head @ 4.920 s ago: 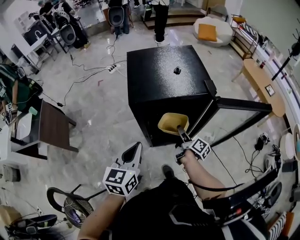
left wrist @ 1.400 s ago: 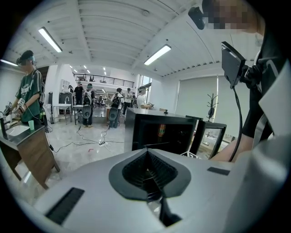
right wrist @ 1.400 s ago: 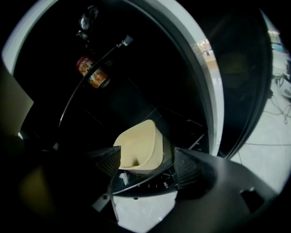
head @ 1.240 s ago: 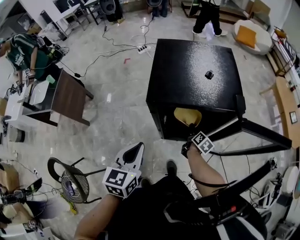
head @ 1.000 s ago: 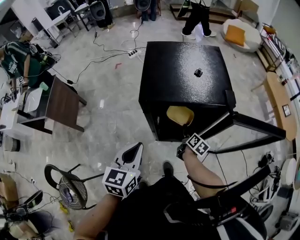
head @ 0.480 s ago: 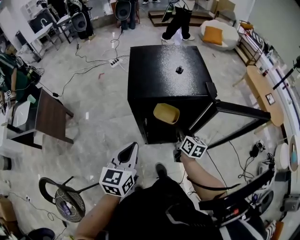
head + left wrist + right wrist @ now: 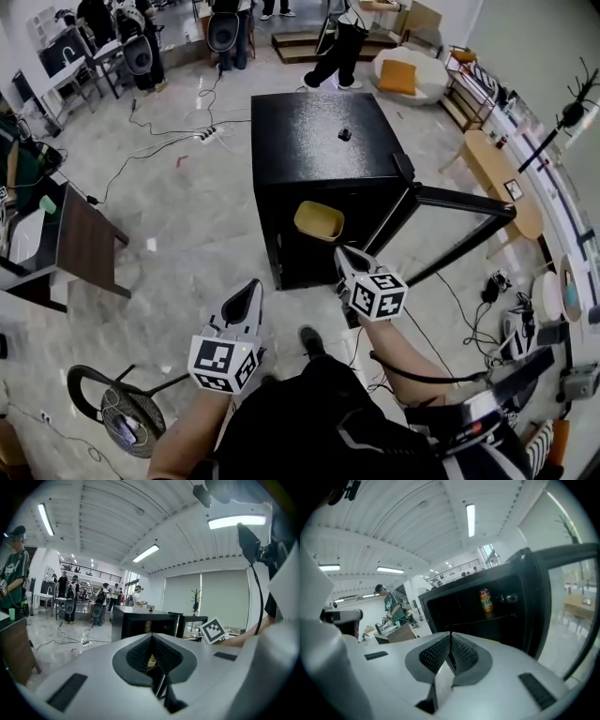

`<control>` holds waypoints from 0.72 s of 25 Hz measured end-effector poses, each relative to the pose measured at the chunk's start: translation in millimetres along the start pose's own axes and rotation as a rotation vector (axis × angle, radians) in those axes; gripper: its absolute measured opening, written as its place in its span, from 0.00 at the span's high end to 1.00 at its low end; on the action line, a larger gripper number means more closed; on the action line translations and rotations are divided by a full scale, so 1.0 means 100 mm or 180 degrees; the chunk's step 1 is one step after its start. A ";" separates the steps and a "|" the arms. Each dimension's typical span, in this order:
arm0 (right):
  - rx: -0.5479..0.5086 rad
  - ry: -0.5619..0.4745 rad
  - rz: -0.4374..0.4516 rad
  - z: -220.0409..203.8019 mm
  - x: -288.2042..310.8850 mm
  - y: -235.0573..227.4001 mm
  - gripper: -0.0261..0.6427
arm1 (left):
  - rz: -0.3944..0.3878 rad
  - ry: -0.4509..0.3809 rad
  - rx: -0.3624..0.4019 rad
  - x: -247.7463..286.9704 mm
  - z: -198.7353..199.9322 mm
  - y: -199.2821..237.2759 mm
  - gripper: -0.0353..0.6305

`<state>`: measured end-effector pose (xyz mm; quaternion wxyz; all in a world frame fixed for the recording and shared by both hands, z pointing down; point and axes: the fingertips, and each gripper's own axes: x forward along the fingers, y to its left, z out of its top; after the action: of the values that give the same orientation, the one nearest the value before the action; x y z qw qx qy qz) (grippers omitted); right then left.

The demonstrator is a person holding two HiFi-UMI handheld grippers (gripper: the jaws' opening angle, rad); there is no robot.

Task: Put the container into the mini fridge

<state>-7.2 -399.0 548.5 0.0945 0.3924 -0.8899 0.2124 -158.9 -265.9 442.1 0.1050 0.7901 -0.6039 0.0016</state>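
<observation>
The black mini fridge (image 7: 319, 155) stands mid-floor with its door (image 7: 450, 220) swung open to the right. The yellow container (image 7: 319, 220) rests inside the opening, at the front of a shelf, with nothing gripping it. My right gripper (image 7: 345, 253) hangs just in front of the opening, a little short of the container. Its jaws have just been closing and now meet with nothing between them (image 7: 450, 641). My left gripper (image 7: 247, 291) is lower left of the fridge, shut and empty (image 7: 151, 638). An orange can (image 7: 486, 600) stands inside the fridge.
A small black object (image 7: 344, 134) lies on the fridge top. A dark side table (image 7: 84, 248) is at the left, and cables with a power strip (image 7: 208, 134) run over the floor behind. A wooden bench (image 7: 497, 169) is at the right. People stand at the back.
The right gripper has drawn back and up out of the fridge opening, leaving the container inside, and its jaws have closed. The left gripper rose slightly.
</observation>
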 end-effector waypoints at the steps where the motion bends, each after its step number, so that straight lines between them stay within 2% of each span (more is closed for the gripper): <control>1: -0.0124 0.0000 0.0015 0.03 -0.04 0.09 0.92 | -0.0034 -0.0021 0.0022 -0.05 0.03 0.00 0.94; 3: -0.0276 -0.0001 0.0031 0.07 -0.15 0.25 0.93 | -0.0037 -0.0039 0.0056 -0.13 0.07 0.02 0.94; 9: -0.0397 -0.0155 -0.0004 0.22 -0.59 0.67 0.93 | 0.0048 -0.0134 -0.0034 -0.44 0.12 0.18 0.94; 15: -0.0254 -0.0417 -0.0091 0.42 -0.90 0.94 0.94 | -0.0012 -0.0344 0.0170 -0.66 0.27 0.16 0.94; 18: -0.0250 -0.0558 -0.0039 0.59 -1.02 1.00 0.94 | -0.0027 -0.0438 0.0279 -0.72 0.40 0.10 0.94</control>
<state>-12.6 -297.9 431.4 0.0328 0.4110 -0.9000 0.1416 -192.7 -206.3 395.3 0.0285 0.7947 -0.6057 -0.0268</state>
